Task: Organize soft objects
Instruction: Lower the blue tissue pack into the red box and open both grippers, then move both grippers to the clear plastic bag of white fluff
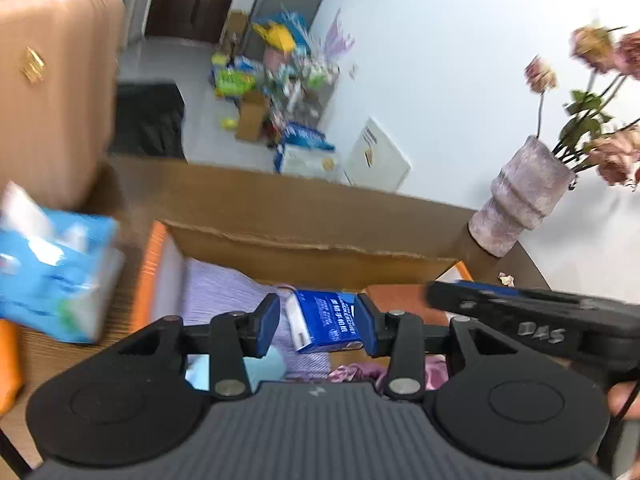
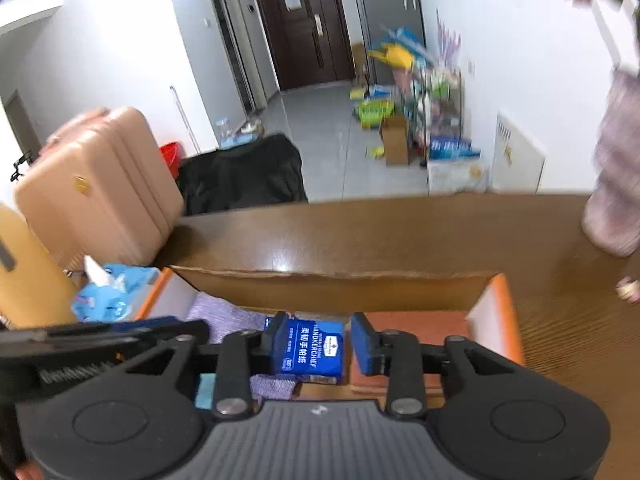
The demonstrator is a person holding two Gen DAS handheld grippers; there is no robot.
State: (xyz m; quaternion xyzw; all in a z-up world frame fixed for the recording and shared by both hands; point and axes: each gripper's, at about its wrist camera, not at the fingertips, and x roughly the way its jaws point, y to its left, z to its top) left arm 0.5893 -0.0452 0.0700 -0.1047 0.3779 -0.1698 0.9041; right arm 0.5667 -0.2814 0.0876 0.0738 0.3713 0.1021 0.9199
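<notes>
A blue handkerchief tissue pack [image 1: 326, 320] lies in an open cardboard box [image 1: 304, 240] with orange flaps, resting on a lilac cloth [image 1: 224, 292]. My left gripper [image 1: 318, 322] hangs over the box, open, its blue pads either side of the pack; the right pad is close to it. In the right wrist view the same pack [image 2: 310, 350] sits between the pads of my right gripper [image 2: 316, 346], which is open too, with a gap on the right side. A pink cloth [image 1: 352, 372] and a pale blue item [image 1: 268, 364] lie lower in the box.
A light blue tissue packet [image 1: 56, 276] lies on the wooden table [image 2: 400, 232] left of the box. A vase with pink flowers [image 1: 524, 196] stands at the back right. A pink suitcase [image 2: 100, 184] and a black bag [image 2: 244, 176] stand beyond the table.
</notes>
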